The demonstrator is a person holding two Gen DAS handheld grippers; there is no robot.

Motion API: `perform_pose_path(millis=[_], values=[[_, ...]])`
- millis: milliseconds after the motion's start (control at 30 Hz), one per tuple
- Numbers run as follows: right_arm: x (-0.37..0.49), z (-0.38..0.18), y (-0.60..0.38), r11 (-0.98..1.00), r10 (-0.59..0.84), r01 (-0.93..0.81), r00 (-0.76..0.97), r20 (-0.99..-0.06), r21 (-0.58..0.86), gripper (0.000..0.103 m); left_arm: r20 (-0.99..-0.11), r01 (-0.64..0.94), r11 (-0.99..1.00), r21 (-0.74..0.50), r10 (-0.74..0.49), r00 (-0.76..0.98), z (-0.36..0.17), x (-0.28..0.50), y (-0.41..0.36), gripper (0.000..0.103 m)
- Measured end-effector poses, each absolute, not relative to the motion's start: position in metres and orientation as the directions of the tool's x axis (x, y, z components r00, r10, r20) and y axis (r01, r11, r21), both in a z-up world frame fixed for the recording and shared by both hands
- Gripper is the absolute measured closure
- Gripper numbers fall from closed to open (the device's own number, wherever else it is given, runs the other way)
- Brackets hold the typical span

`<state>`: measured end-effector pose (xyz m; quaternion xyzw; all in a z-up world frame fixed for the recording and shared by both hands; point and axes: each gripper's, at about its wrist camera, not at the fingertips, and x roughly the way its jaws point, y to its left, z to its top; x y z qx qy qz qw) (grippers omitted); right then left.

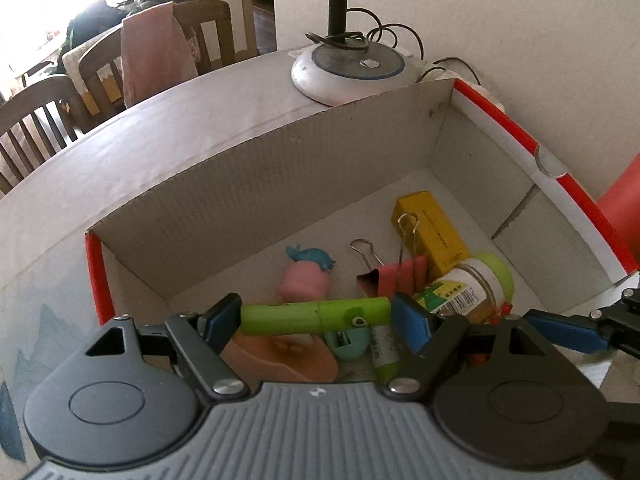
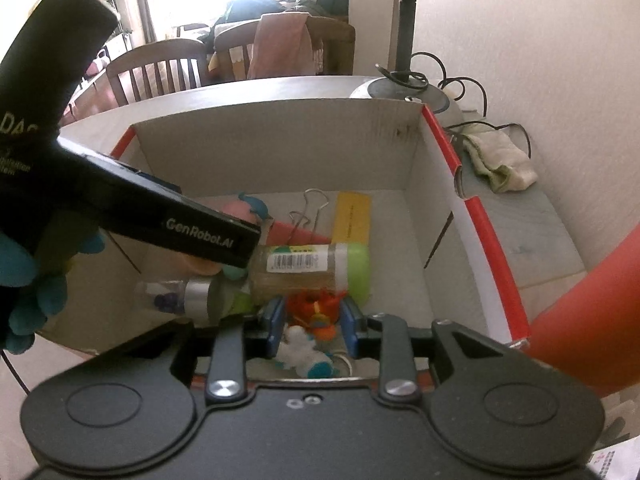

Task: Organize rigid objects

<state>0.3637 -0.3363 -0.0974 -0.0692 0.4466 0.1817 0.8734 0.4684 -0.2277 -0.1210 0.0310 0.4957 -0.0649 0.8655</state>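
Observation:
In the left wrist view my left gripper (image 1: 318, 320) is shut endwise on a green tube (image 1: 316, 316), held level just above the things in the cardboard box (image 1: 240, 168). My right gripper (image 2: 314, 320) hangs low in the same box. Its blue pads sit against the sides of a small orange toy (image 2: 316, 308), whose white and blue part (image 2: 300, 348) hangs beneath. A jar with a green lid (image 2: 308, 268) lies just beyond the right fingers. The left gripper's black body (image 2: 160, 216) crosses the right wrist view and hides part of the box's left side.
Inside the box lie a yellow carton (image 1: 432, 232), a pink binder clip (image 1: 400, 276), a pink toy (image 1: 306, 280), a teal sharpener (image 1: 348, 344) and a small silver-capped bottle (image 2: 196, 296). A lamp base (image 1: 348, 68) and a cloth (image 2: 496, 160) lie behind it. Chairs stand beyond the table.

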Motion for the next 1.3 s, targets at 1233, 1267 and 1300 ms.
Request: perform_pose_path(millis=[1233, 1267, 1300], values=[[0.305, -0.032, -0.357, 0.918, 0.354, -0.375, 0.638, -0.684, 0.125, 0.039, -0.716, 0.142, 0.980, -0.138, -0.198, 0.670, -0.032, 0.348, -0.200, 0.021], [0.302, -0.031, -0.357, 0.919, 0.354, -0.372, 0.641, -0.682, 0.128, 0.039, -0.713, 0.140, 0.980, -0.142, -0.200, 0.672, -0.031, 0.345, -0.198, 0.021], [0.299, -0.030, -0.356, 0.920, 0.355, -0.369, 0.643, -0.678, 0.132, 0.039, -0.713, 0.139, 0.980, -0.145, -0.201, 0.672, -0.030, 0.341, -0.196, 0.020]])
